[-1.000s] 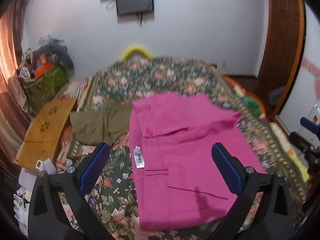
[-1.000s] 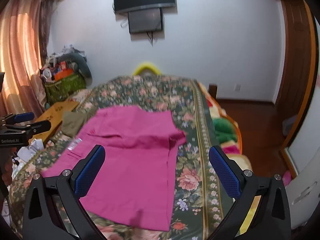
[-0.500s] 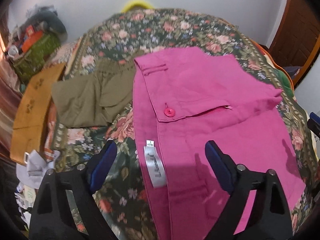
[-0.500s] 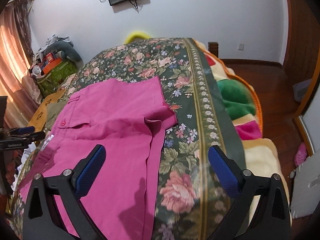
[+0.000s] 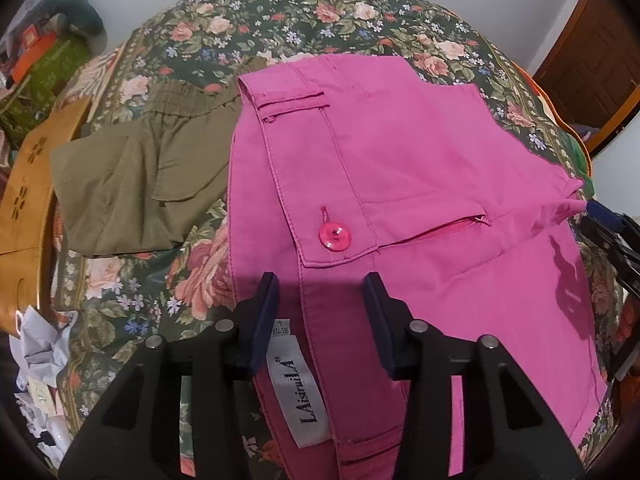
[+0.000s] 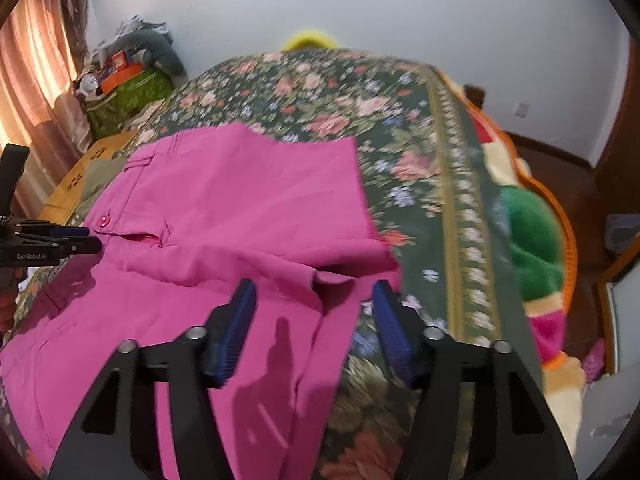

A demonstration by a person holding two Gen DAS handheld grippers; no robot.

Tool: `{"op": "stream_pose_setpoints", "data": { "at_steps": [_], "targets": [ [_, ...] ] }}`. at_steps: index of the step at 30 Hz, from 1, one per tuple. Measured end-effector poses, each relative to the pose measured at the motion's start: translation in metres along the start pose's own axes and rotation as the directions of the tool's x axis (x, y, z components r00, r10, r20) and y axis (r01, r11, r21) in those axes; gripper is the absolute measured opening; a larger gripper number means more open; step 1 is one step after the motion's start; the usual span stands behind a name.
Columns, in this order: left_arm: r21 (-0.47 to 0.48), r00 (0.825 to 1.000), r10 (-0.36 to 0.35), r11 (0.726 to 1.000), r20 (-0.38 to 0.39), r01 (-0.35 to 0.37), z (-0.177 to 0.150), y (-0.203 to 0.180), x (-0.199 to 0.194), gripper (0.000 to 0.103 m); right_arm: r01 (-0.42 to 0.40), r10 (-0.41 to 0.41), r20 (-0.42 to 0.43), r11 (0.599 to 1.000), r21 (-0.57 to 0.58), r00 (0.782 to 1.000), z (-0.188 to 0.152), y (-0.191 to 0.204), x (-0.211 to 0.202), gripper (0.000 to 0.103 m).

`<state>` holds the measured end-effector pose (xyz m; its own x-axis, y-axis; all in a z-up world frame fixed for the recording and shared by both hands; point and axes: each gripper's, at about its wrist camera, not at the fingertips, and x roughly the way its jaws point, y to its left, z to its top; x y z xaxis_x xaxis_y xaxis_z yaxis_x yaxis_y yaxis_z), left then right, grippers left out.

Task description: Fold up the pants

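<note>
Both grippers have dropped closer to the pink pants (image 5: 420, 184) spread on the floral bedspread (image 5: 320, 12). The left gripper (image 5: 322, 300) straddles the waistband, fingers narrower but apart; the right gripper (image 6: 314, 306) likewise, seemingly over the crotch fold.

Pants (image 5: 420, 168) magenta w/ matching pink button (image 5: 334, 235). Bedspread (image 5: 320, 12) dark green, pink-rose floral; garment (image 5: 136, 168) at left looks olive, prob. plain.
</note>
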<state>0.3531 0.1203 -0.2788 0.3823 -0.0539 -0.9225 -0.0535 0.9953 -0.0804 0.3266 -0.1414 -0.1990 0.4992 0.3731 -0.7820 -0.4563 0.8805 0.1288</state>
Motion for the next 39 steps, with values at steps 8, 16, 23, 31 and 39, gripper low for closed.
{"op": "stream_pose_setpoints", "data": {
  "at_steps": [8,16,23,31,39],
  "targets": [
    [-0.02,0.998,-0.065,0.998,-0.014,0.065,-0.001,0.006,0.004,0.021,-0.042,0.044,-0.047,0.999,0.027,0.998,0.009,-0.006,0.025,0.023],
    [-0.014,0.999,-0.036,0.999,0.015,0.036,-0.005,0.009,0.006,0.007,-0.028,0.029,-0.025,0.999,0.038,0.999,0.006,-0.01,0.027,0.004],
    [-0.013,0.999,0.032,0.999,0.035,-0.032,-0.008,0.006,0.006,0.007,0.021,-0.017,-0.054,0.996,0.084,0.998,0.006,-0.024,0.035,0.0],
    [-0.004,1.0,-0.009,1.0,-0.006,0.009,-0.006,0.009,0.0,0.008,-0.001,0.003,-0.044,0.999,0.037,0.999,0.007,-0.018,0.011,0.001],
    [-0.011,0.998,-0.032,0.999,0.059,0.033,0.008,0.014,-0.027,0.026,-0.026,0.023,0.026,0.995,0.095,0.999,0.022,-0.029,-0.016,0.028]
  ]
}}
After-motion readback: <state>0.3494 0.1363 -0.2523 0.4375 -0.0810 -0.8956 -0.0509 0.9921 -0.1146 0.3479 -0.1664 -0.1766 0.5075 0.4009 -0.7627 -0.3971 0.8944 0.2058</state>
